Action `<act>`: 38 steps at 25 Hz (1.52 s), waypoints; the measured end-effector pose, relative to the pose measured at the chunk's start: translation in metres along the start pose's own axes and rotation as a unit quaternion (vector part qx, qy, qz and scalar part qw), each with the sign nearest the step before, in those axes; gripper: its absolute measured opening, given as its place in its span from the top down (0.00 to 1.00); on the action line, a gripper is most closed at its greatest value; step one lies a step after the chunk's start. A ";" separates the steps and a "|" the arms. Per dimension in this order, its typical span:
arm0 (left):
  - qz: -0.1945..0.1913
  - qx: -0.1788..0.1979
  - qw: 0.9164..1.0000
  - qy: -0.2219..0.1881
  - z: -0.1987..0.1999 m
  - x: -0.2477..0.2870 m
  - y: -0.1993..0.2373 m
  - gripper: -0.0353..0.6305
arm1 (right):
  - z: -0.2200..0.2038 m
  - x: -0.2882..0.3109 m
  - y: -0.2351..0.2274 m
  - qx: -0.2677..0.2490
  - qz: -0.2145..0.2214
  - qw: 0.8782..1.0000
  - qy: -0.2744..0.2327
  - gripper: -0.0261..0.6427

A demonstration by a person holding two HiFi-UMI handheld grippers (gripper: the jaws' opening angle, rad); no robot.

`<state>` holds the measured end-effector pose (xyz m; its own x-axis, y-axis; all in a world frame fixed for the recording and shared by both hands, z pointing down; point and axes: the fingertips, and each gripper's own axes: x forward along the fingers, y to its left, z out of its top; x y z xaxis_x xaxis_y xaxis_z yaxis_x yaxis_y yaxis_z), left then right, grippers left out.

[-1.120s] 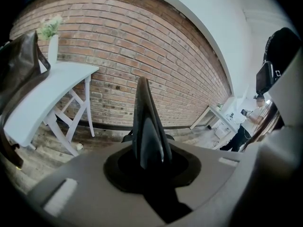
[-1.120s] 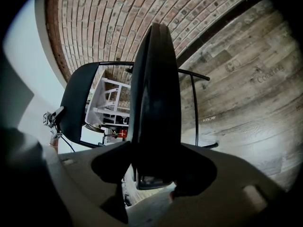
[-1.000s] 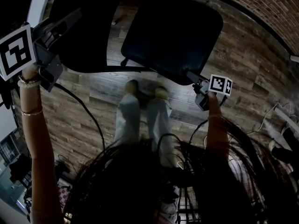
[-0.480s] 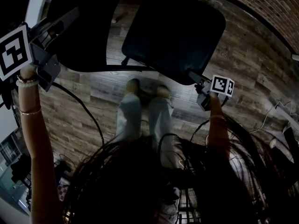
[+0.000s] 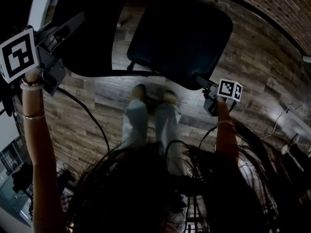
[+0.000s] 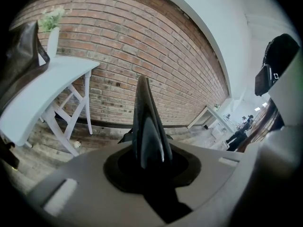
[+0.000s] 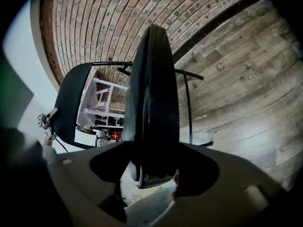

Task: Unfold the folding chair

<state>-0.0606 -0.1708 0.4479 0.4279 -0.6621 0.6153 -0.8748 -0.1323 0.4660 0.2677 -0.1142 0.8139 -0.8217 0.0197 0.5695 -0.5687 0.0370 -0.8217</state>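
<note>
While looking steeply down in the head view, meets dark hair first, then pale trousers and shoes on plank floor.

Just beyond the shoes, finds the chair standing on that floor, with seat and back spread apart.

At the upper left, raised high: left gripper, jaws pinched on the top edge of the back. Shows edge-on as a thin dark blade in the left gripper view.

Lower, at the right: right gripper, jaws spread wide and opening, with the front edge of the seat between them.

Farther off, in the left gripper view: white table against a brick wall. Bears a white vase with a green plant in it. Beside the vase, a dark bag, inside hidden.
</note>
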 end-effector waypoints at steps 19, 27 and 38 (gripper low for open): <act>-0.006 -0.008 1.000 0.029 -0.013 0.000 0.028 0.83 | -0.011 0.007 -0.018 0.024 -0.053 0.998 -0.017 0.50; -0.008 -0.015 0.998 0.066 -0.033 0.003 0.049 0.83 | -0.023 0.007 -0.035 0.031 -0.128 0.991 -0.015 0.51; -0.012 -0.008 0.995 0.098 -0.044 0.004 0.062 0.83 | -0.029 0.004 -0.043 0.035 -0.155 0.987 -0.030 0.53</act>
<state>-0.1034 -0.1489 0.5075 0.4861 -0.5023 0.7151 -0.8608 -0.1342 0.4909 0.2895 -0.0867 0.8519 -0.6069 -0.0409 0.7937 -0.7928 -0.0381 -0.6082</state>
